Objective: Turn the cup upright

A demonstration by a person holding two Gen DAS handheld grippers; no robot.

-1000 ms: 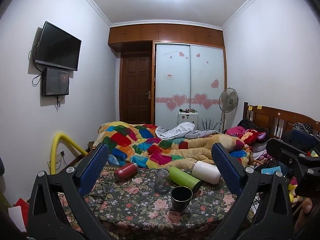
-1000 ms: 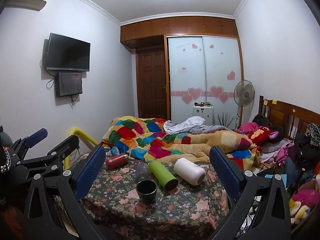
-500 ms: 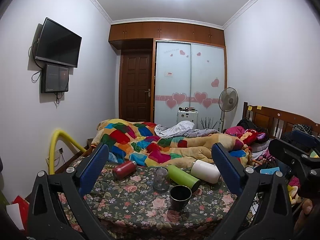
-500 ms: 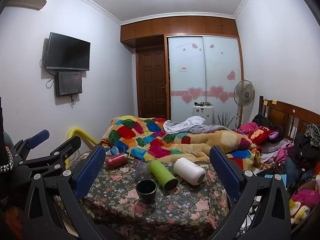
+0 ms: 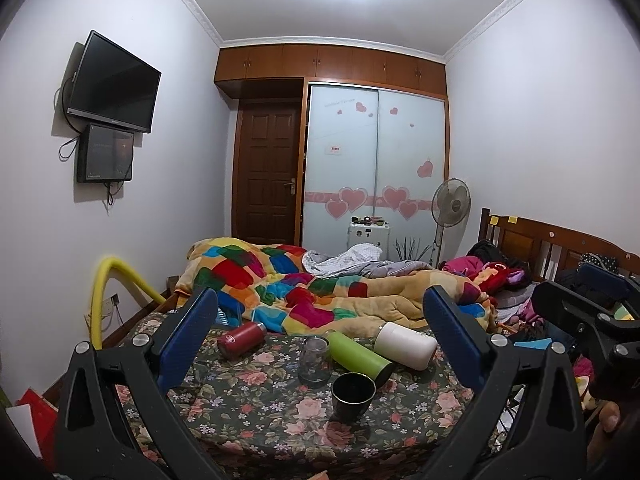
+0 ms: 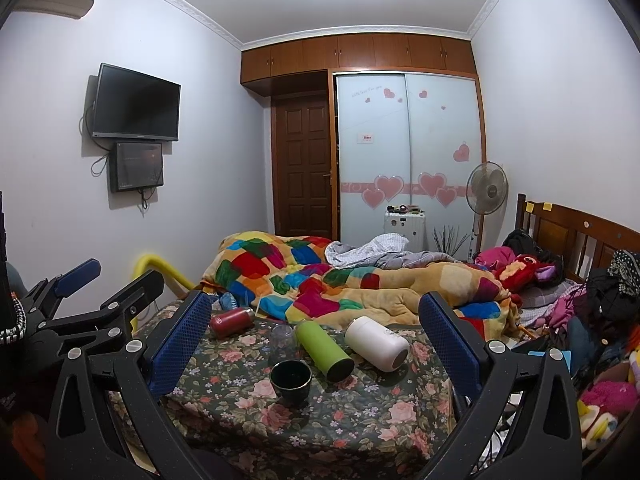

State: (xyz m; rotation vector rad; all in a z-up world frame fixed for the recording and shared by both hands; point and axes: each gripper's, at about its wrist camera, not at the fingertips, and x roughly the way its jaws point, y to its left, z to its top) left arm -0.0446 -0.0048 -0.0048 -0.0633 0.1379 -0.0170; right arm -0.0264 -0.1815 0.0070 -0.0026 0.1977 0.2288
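Observation:
On the floral table (image 5: 248, 420) (image 6: 360, 420) a dark cup (image 5: 353, 396) (image 6: 291, 382) stands upright at the front. Behind it a clear glass (image 5: 314, 360) (image 6: 285, 343) stands mouth down. A green bottle (image 5: 358, 356) (image 6: 324, 350), a white bottle (image 5: 405, 345) (image 6: 377, 343) and a red bottle (image 5: 240, 338) (image 6: 232, 321) lie on their sides. My left gripper (image 5: 320, 344) is open and empty, held back from the table. My right gripper (image 6: 314, 344) is open and empty, also short of the table. The left gripper also shows at the left of the right wrist view (image 6: 88, 308).
A bed with a patchwork quilt (image 5: 304, 284) lies right behind the table. A yellow tube (image 5: 108, 288) arches at the left. Clothes and toys (image 6: 592, 312) pile at the right by a wooden headboard (image 6: 580, 236). A fan (image 6: 486, 192) stands near the wardrobe.
The left wrist view has drifted slightly, so the table objects sit a little lower and to the left. The right view is nearly unchanged. Both grippers stay open.

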